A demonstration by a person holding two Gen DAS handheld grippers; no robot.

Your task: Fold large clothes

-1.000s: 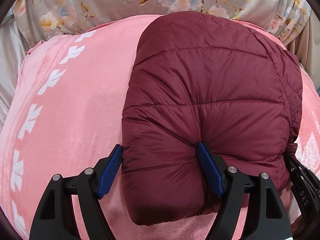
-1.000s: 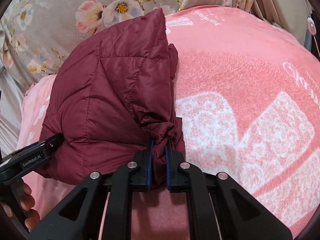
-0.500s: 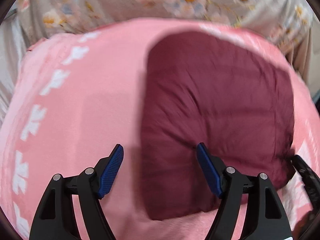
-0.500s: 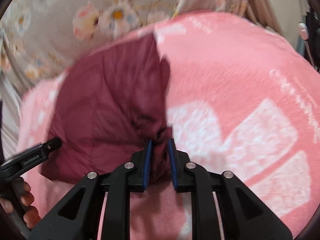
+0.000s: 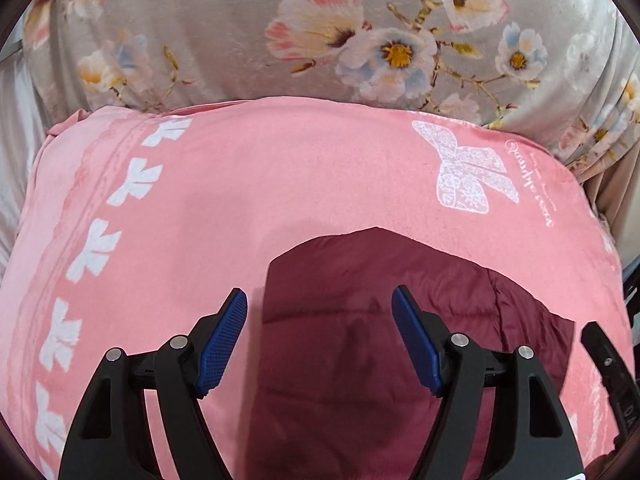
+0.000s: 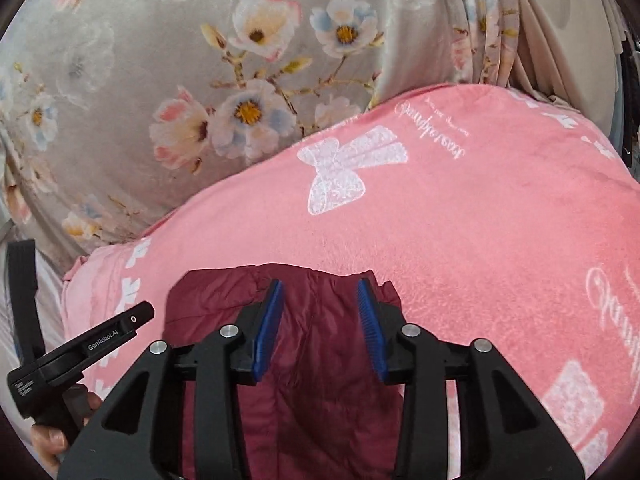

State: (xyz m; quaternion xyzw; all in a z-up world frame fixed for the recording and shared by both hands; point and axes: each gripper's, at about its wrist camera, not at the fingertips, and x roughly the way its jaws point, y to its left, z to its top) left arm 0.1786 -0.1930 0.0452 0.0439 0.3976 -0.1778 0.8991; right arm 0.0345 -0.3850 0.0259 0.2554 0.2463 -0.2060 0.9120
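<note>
A folded maroon puffer jacket [image 5: 360,320] lies on the pink blanket [image 5: 280,184], low in both views. My left gripper [image 5: 320,304] hovers above the jacket's left part, open, its blue pads clear of the cloth. My right gripper [image 6: 320,292] hangs over the jacket [image 6: 320,360] near its right edge; its jaws are opening and nothing is pressed between them. The jacket's near part is hidden behind both grippers' black arms.
A grey floral cover [image 5: 360,40] lies beyond the pink blanket's far edge. In the right wrist view the left gripper's black body [image 6: 80,344] and a person's hand [image 6: 48,436] show at the lower left. White bow prints [image 6: 344,176] mark the blanket.
The right gripper let go of the jacket's bunched edge and its jaws spread. Both grippers rose and drew back, so the jacket sank lower in both views and more floral cover shows.
</note>
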